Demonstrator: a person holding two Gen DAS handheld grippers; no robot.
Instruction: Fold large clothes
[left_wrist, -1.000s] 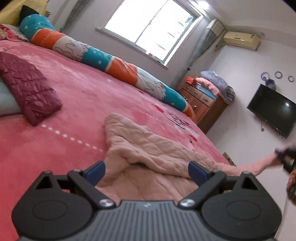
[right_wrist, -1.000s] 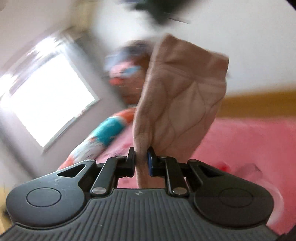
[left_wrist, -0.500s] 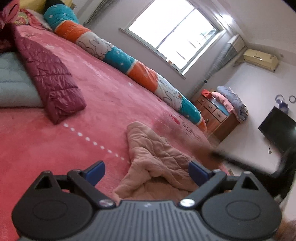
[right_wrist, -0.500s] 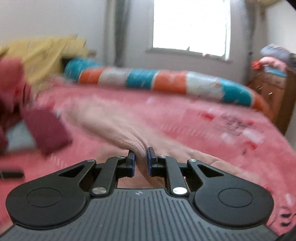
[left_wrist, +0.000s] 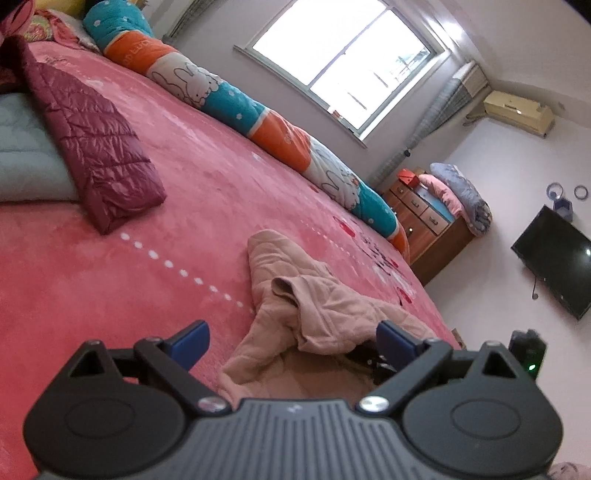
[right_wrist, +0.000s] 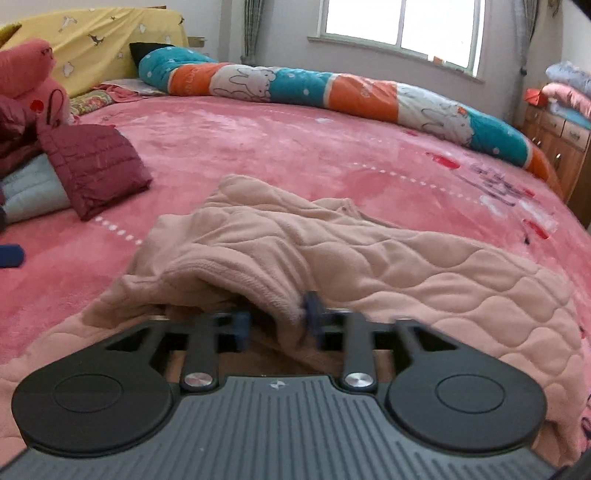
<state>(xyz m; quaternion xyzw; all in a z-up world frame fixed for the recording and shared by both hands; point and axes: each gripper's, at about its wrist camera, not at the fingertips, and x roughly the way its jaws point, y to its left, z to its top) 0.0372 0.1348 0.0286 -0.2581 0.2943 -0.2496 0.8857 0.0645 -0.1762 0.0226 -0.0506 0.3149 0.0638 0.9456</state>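
On the pink plush bedspread (left_wrist: 229, 192), the left gripper (left_wrist: 291, 338) stands wide open and empty, the crumpled peach quilted fleece garment (left_wrist: 314, 314) lying just ahead between its fingers. The right gripper (right_wrist: 276, 320) is opening; a fold of the garment (right_wrist: 332, 251) sits between its parting blue pads (right_wrist: 312, 306), draped on the bed.

A: From where is the bed (left_wrist: 229, 192) seen in the left wrist view?

B: From low behind its own gripper (left_wrist: 291, 338), tilted, facing the window (left_wrist: 343, 55).

A: And the right?

B: Closer, level, just behind its gripper (right_wrist: 275, 319). The beige garment (right_wrist: 369, 251) and striped bolster (right_wrist: 332, 92) are shared.
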